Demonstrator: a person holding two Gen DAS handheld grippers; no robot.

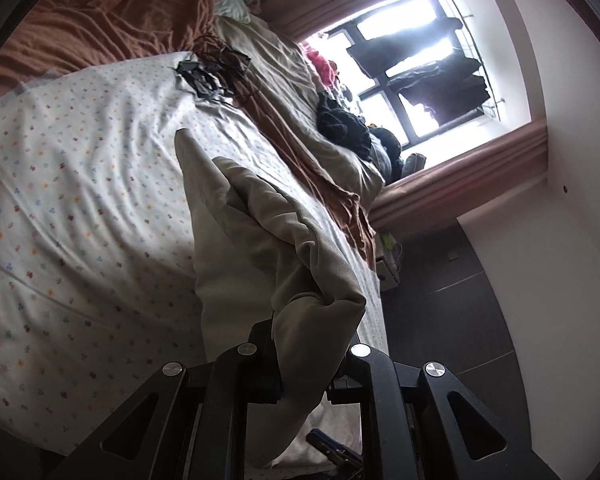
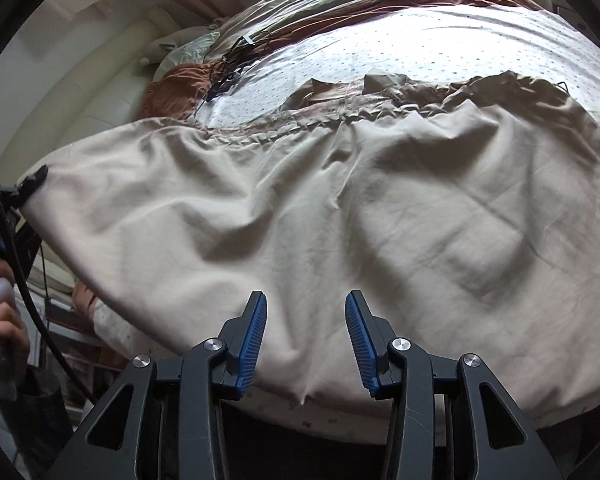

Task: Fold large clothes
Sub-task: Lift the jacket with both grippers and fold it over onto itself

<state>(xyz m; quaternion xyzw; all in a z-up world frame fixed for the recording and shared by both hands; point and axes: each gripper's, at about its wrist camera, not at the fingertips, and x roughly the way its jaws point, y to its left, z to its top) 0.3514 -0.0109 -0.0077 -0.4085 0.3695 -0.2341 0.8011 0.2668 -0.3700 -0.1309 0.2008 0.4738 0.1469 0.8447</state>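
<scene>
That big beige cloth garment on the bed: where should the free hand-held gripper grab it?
Judging by how it lies, the beige cloth garment is best pinched at its near hem, where it drapes over the bed edge, coming from directly in front of the open right hand-held gripper.

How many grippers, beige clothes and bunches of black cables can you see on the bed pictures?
Grippers: 2 (left gripper shut on the beige garment, right gripper open above it)
Beige garments: 1
Black cable bundles: 1
Total: 4
</scene>
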